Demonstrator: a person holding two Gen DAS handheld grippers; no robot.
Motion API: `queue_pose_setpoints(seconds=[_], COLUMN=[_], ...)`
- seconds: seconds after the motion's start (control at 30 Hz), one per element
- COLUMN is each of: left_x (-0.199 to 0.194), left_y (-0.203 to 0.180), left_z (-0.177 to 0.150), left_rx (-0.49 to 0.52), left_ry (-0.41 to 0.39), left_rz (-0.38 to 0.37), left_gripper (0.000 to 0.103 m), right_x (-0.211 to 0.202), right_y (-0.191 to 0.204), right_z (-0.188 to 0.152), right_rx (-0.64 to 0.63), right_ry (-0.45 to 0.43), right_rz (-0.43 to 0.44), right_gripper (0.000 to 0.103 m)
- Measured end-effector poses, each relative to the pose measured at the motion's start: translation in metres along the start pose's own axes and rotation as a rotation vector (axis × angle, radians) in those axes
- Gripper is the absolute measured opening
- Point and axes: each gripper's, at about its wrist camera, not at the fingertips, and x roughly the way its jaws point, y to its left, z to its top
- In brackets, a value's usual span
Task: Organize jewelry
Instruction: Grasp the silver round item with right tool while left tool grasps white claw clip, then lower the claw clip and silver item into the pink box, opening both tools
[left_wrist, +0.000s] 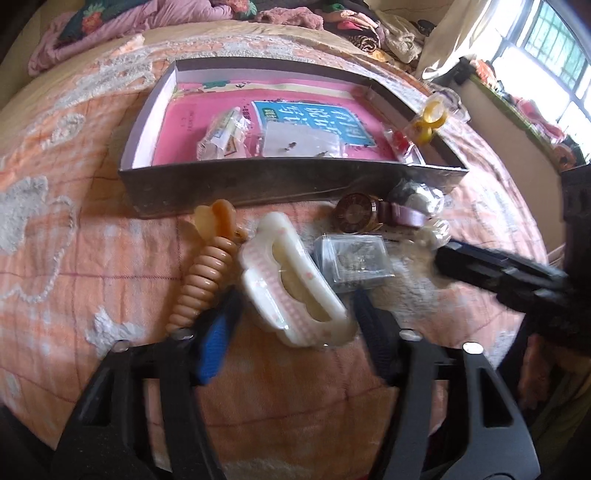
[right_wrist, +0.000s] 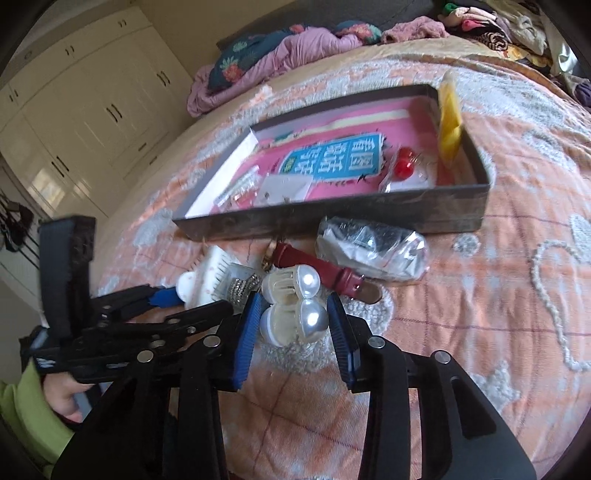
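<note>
A white claw hair clip (left_wrist: 291, 284) lies slantwise on the orange bedspread between the fingers of my left gripper (left_wrist: 295, 314). The jaws are open, with a thin gap at the blue pad. That gripper (right_wrist: 184, 301) shows at the left of the right wrist view, by the white clip (right_wrist: 207, 277). My right gripper (right_wrist: 295, 325) is shut on a pearl hair clip (right_wrist: 295, 310), its blue pads against both sides. From the right, that gripper (left_wrist: 447, 254) reaches in. The grey box (left_wrist: 280, 184) beyond holds a pink book and bagged pieces.
A peach spiral hair tie (left_wrist: 207, 266), a watch (left_wrist: 358, 218) and a small clear case (left_wrist: 354, 264) lie before the box. A red watch strap (right_wrist: 325, 273) and a plastic bag (right_wrist: 369, 247) lie near the box wall (right_wrist: 332, 218). Clothes pile up at the bed's far end.
</note>
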Motion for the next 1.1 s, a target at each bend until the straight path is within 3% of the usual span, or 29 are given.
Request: queue_pose_setpoints(seconds=[0.07,0.1,0.17,0.6,1.1], left_x=[-0.001,-0.003,-0.011,-0.062,-0.063], left_y=[-0.001,-0.001,0.000,0.015,0.023], left_z=[-0.001,-0.001,-0.002,0.020,0.066], left_rx=[0.009,0.014,0.019,-0.033,-0.048], left_ry=[-0.007,-0.013,-0.042,-0.189,-0.254], left_rz=[0.002,0.002,0.006,-0.018,-0.008], left_gripper=[0.050,0.041,0.036,0.035,0.035], right_x=[-0.006,-0.008,-0.013,-0.032,-0.051], right_y=[0.000,0.001,0.002,0.007,0.007], right_z=[0.002,0.002,0.004,0.013,0.043], right_rx=[-0.003,-0.006,-0.011,-0.037,-0.076], right_ry=[-0.019,-0.028,-0.045,-0.114,-0.202], right_rz=[0.000,-0.001,0.003,-0.015,-0.064], right_gripper=[0.035,0.035,0.035,0.035,0.035])
